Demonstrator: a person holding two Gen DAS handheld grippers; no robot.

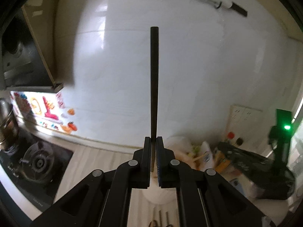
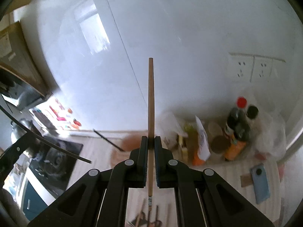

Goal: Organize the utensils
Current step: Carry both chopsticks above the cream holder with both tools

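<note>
My left gripper (image 1: pixel 153 141) is shut on a black chopstick (image 1: pixel 154 79) that stands upright in front of the white tiled wall. My right gripper (image 2: pixel 151 141) is shut on a light wooden chopstick (image 2: pixel 151 102), also held upright. In the right wrist view the left gripper (image 2: pixel 13 151) shows at the left edge, and its black chopstick (image 2: pixel 56 147) sweeps across as a dark arc. Several more utensils (image 2: pixel 149 215) lie blurred on the counter below the right gripper. A pale round container (image 1: pixel 157 196) sits under the left gripper's jaws.
A gas stove (image 1: pixel 37 162) is at the left with a pot (image 1: pixel 5 121) beside it. Sauce bottles (image 2: pixel 236 124), packets (image 2: pixel 200 141) and plastic bags (image 1: pixel 189 147) crowd the back of the counter by the wall sockets (image 2: pixel 253 68). A blue phone (image 2: pixel 260 181) lies at right.
</note>
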